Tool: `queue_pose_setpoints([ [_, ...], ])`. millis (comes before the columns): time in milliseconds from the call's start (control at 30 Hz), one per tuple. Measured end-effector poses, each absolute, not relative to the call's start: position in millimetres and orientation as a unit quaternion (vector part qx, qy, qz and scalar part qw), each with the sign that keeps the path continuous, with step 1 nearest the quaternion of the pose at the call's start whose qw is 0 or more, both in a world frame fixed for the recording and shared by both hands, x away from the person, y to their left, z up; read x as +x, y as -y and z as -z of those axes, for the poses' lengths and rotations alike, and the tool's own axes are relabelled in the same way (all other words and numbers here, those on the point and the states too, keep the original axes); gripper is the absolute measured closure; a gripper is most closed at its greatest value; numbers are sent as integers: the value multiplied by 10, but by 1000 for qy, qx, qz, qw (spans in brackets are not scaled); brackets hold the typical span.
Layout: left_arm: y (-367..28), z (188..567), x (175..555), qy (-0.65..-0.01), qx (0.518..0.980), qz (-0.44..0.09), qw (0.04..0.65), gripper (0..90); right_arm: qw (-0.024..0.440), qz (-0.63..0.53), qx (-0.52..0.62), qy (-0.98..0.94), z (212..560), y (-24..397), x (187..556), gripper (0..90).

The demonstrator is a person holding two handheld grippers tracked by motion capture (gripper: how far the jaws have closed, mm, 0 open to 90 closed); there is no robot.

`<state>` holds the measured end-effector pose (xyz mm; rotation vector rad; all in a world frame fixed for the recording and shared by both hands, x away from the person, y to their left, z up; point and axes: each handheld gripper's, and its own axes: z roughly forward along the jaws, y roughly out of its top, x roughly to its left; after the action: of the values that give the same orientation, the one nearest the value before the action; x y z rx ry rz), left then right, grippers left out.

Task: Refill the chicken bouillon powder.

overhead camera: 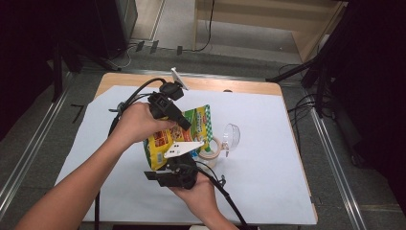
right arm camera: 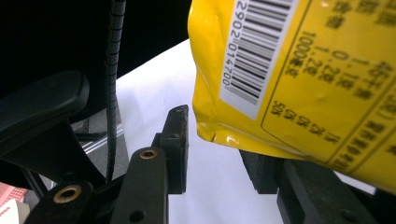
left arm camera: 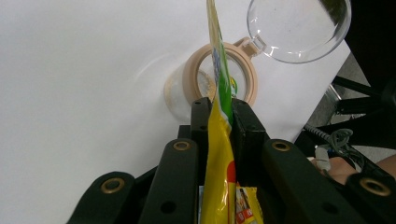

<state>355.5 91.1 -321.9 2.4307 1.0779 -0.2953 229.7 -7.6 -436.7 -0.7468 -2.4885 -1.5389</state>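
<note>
A yellow and green snack bag [overhead camera: 160, 143] hangs tilted above the white-covered table. My left gripper [overhead camera: 184, 125] comes in from the upper left and is shut on it; in the left gripper view both black jaws clamp the bag's edge [left arm camera: 219, 154]. Beyond the bag's tip lies a clear jar with a beige rim [left arm camera: 191, 79] and a clear lid [left arm camera: 299, 28] swung open. My right gripper [overhead camera: 170, 166] sits under the bag's lower end. In the right gripper view its jaws [right arm camera: 217, 144] stand apart, with the bag's barcode corner [right arm camera: 303, 70] over the right jaw and clear of the left one.
The jar [overhead camera: 210, 149] and its open lid [overhead camera: 232, 136] lie just right of the bag. A white sheet [overhead camera: 268, 167] covers the wooden table [overhead camera: 230, 85]. Cables trail from both grippers toward the near edge. Dark stands and floor cables surround the table.
</note>
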Motion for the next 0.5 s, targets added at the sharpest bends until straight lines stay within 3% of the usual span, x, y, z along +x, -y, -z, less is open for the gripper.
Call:
queue_pose_setpoints([
  [100, -905, 3212, 3555, -391, 885, 106, 230, 812, 59, 509, -247, 823, 4358, 78, 2300, 706],
  [500, -925, 3193, 3548, -388, 884, 103, 239, 814, 49, 505, -243, 827, 4363, 72, 2306, 703],
])
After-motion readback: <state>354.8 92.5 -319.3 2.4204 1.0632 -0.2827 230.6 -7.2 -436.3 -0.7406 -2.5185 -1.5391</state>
